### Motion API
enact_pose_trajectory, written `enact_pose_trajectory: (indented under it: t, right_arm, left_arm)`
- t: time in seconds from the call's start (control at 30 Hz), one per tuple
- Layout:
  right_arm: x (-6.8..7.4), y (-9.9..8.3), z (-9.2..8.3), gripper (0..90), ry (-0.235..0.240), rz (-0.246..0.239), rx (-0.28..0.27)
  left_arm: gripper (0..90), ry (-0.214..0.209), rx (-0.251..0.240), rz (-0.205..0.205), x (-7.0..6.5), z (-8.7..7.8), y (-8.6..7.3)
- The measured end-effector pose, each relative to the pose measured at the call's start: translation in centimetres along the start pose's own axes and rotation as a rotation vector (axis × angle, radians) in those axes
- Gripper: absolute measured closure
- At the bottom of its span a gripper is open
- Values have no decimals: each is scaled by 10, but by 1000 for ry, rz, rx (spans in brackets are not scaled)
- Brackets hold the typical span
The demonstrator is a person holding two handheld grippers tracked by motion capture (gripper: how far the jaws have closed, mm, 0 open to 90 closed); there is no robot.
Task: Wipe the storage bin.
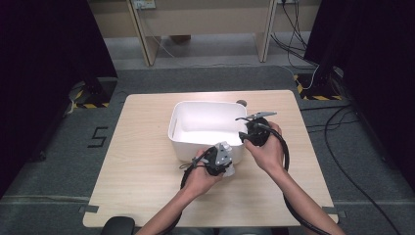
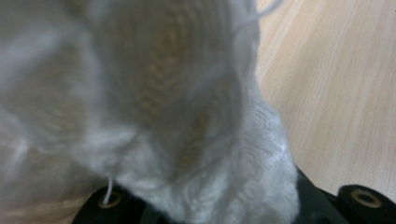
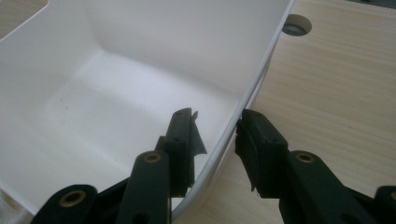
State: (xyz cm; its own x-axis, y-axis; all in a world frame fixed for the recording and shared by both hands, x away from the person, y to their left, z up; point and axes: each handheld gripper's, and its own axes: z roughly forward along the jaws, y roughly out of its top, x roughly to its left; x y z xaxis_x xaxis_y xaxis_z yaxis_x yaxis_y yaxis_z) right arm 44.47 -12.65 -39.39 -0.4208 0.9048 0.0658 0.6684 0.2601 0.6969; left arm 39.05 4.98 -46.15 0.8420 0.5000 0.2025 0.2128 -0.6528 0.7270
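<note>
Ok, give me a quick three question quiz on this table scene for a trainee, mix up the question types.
1. True or false: the left gripper is shut on a white knitted cloth.
2. The right gripper has its jaws on either side of which thing? A) the wall of the white tub B) a table leg C) a cable
3. Fill in: inside, the tub looks ____.

Key:
1. True; the cloth bunches out from between its jaws.
2. A; one jaw is inside the wall, one outside, but whether the pads press on it is unclear.
3. Empty.
</note>
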Motion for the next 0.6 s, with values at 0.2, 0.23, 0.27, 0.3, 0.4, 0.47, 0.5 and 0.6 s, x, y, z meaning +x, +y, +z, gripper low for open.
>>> enact_pose_trajectory:
  t: [0.2,0.23,0.27,0.3,0.4,0.47,0.5,0.6]
  right_arm:
    - [0,0,0,654,-4,-10,2]
    - [0,0,0,654,-4,-9,2]
    - [0,0,0,654,-4,-10,2]
    - [1,0,0,654,-5,-11,2]
    - [1,0,0,652,-5,-10,2]
    - [1,0,0,652,-5,-9,2]
    - [1,0,0,652,-6,-11,1]
    - [2,1,0,652,-4,-9,3]
  left_arm:
    - [809,-11,9,-10,-2,8,-5]
    - [809,-11,12,-10,-2,8,-5]
    - [809,-10,14,-7,-2,8,-5]
    - [809,-11,9,-10,-2,8,-5]
    - [810,-9,11,-6,-2,7,-3]
    - [809,-9,5,-8,-2,5,-1]
    - [809,-9,-7,-10,-2,3,0]
    - [809,-9,-20,-2,-2,-1,7]
